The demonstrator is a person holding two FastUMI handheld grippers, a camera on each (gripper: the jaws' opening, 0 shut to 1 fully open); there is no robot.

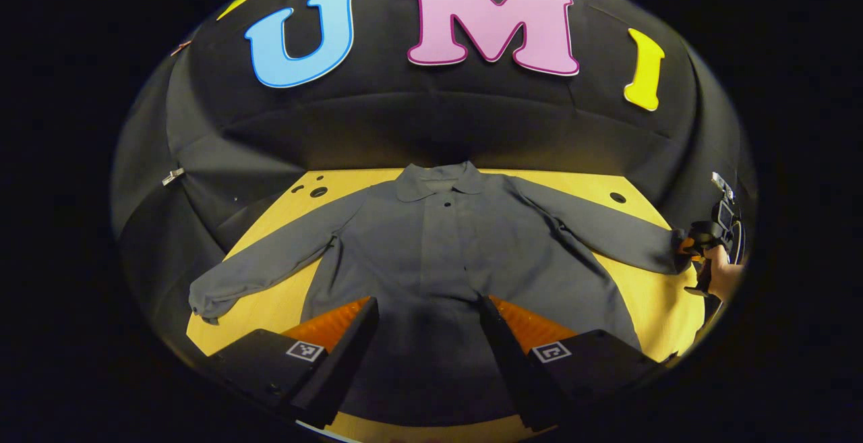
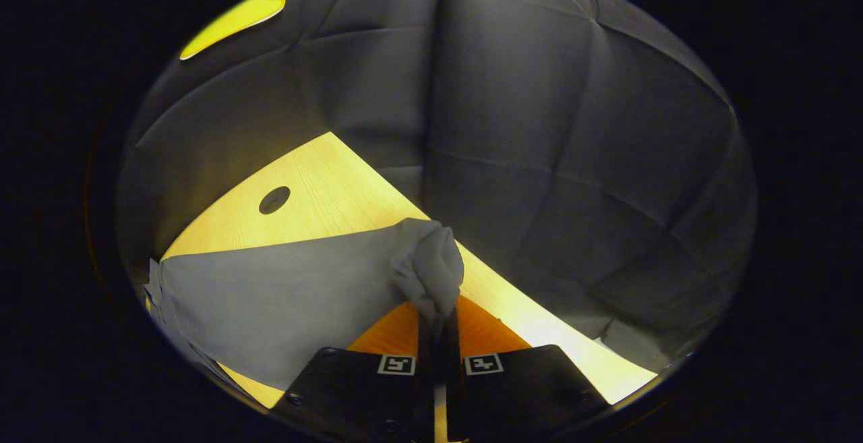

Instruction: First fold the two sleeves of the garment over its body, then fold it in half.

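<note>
A grey collared jacket [image 1: 445,247] lies flat and face up on the wooden table [image 1: 647,294], collar at the far side, both sleeves spread out. My left gripper [image 1: 428,315] hovers open over the jacket's lower body, its fingers wide apart with nothing between them. At the right edge of the left gripper view, the other gripper [image 1: 701,244], held by a hand, pinches the end of the right sleeve [image 1: 607,230]. In the right gripper view my right gripper [image 2: 438,328] is shut on that sleeve's cuff [image 2: 431,268], which bunches up above the fingertips. The left sleeve [image 1: 256,274] lies loose.
The table [image 2: 317,200] has round holes [image 2: 274,199] near its far corners and ends close beyond the right cuff. Black cloth walls surround it on all sides. Bare wood shows between the sleeves and the jacket's body.
</note>
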